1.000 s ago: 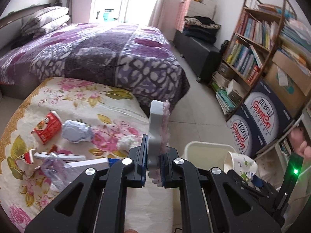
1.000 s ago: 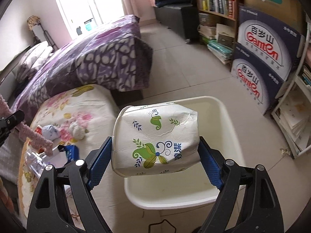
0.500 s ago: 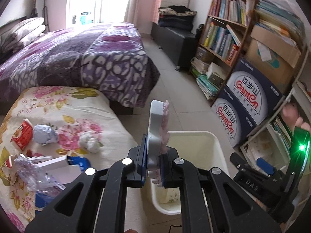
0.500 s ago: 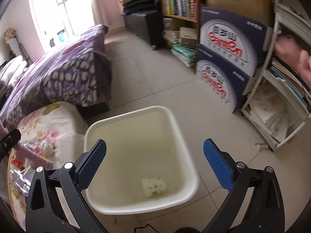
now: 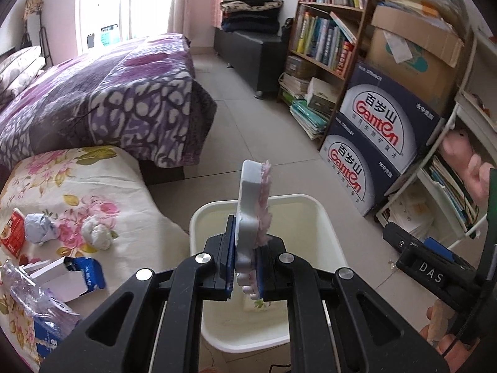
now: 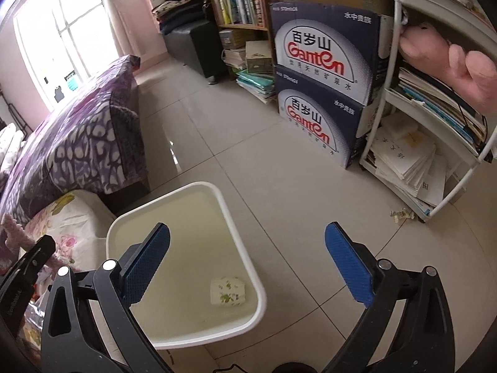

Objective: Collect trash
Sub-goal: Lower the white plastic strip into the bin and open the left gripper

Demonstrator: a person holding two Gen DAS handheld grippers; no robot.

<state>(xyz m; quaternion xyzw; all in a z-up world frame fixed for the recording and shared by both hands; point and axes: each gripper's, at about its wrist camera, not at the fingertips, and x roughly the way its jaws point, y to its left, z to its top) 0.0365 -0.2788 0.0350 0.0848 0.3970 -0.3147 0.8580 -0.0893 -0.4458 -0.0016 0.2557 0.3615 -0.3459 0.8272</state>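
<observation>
We grip a white foam piece with pink fuzz (image 5: 253,214) upright in our left gripper (image 5: 245,275), jaws clamped on it, directly above the white bin (image 5: 323,217). Our right gripper (image 6: 247,267) hangs over the bin's right rim (image 6: 245,248), jaws wide, nothing in them. A crumpled paper cup (image 6: 227,290) lies inside on the bin floor. Left, on the floral cover (image 5: 93,180), sit paper wads (image 5: 96,233), a blue-white carton (image 5: 77,276) and a red packet (image 5: 12,234). Far right, Ganten boxes (image 6: 323,71).

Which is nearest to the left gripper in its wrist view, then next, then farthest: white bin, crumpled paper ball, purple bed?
From the left gripper:
1. White bin, directly below the jaws.
2. Crumpled paper ball, left on the floral cloth.
3. Purple bed, far back left.
</observation>
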